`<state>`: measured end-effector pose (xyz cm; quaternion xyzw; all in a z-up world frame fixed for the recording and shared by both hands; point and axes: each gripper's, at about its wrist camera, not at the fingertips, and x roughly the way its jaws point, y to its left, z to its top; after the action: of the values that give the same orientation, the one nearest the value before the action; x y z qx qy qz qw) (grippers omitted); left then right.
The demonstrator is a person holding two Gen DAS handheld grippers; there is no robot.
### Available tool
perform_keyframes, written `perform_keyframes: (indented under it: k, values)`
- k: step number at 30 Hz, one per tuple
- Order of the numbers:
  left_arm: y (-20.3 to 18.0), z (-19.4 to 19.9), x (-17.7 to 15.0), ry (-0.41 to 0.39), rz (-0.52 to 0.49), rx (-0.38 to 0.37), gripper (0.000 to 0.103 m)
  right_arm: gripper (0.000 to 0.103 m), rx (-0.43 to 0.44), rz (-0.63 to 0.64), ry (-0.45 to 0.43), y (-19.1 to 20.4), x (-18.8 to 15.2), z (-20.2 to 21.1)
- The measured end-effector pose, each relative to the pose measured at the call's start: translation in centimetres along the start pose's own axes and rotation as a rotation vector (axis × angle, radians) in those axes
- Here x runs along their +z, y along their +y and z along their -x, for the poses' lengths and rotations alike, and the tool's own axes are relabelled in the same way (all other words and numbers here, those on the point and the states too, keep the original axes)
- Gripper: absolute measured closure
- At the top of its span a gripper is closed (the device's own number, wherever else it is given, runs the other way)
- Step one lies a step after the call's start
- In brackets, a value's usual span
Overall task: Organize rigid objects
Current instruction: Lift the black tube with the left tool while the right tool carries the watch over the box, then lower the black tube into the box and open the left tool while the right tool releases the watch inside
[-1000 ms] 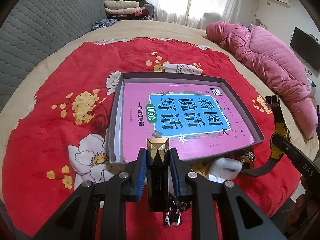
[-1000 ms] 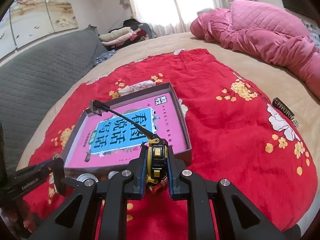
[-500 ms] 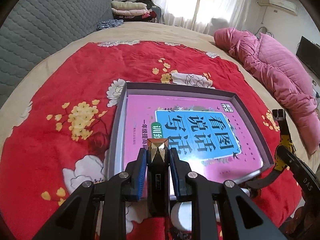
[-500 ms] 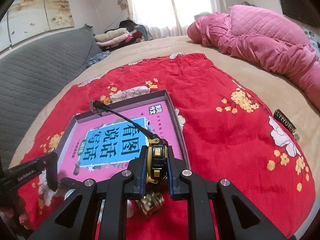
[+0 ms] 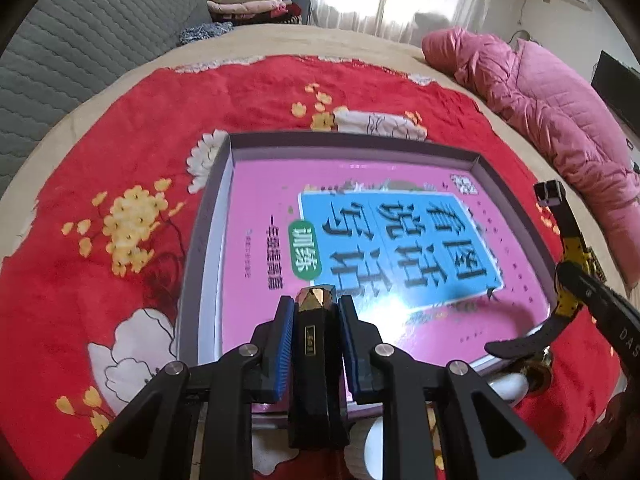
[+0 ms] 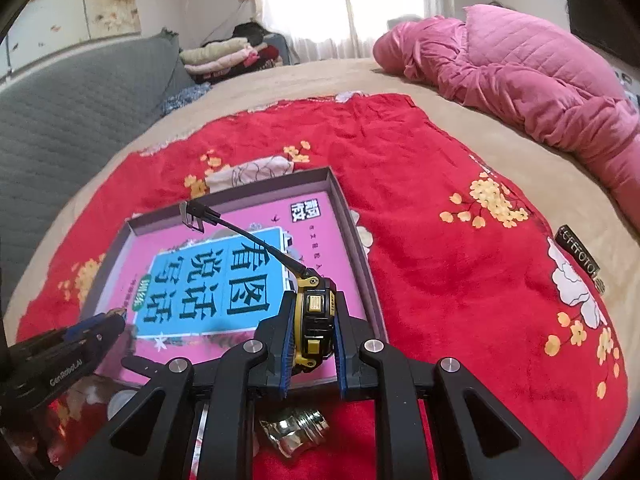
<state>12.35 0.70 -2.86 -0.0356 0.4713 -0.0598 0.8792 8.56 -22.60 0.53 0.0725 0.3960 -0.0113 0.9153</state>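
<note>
The left hand-held gripper (image 5: 314,344) hides most of a white object (image 5: 370,446), cut off near the bottom edge.

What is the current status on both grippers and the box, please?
Left gripper shut on black bottle. Right gripper shut on watch. Both over box; nothing blocking.

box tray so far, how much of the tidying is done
Done: only the pink book lies in the box tray. In hand: the left tongs grip a black gold-capped tube and the right tongs grip a black-and-yellow watch, both over the tray. Left: a gold piece and white items on the red blanket.
</note>
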Motion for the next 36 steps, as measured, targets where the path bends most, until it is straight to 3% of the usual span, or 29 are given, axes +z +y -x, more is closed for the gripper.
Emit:
perform_keyframes:
  k: [14, 22, 31, 36]
  values:
    - [0.3, -0.1, -0.4, 0.008, -0.011, -0.013, 0.080, 0.086, -0.115, 0.055, 0.122, 0.2, -0.3, -2.7]
    - [0.5, -0.1, -0.5, 0.009, -0.011, -0.009, 0.080, 0.086, -0.195, 0.127, 0.141, 0.7, -0.4, -3.3]
    - [1.4, 0.2, -0.6, 0.013, 0.002, -0.019, 0.080, 0.084, -0.139, 0.067, 0.130, -0.6, -0.5, -2.7]
    - [2.4, 0.1, -0.5, 0.025, 0.044, -0.074, 0.080, 0.083, -0.111, 0.036, 0.132, -1.0, -0.6, -2.3]
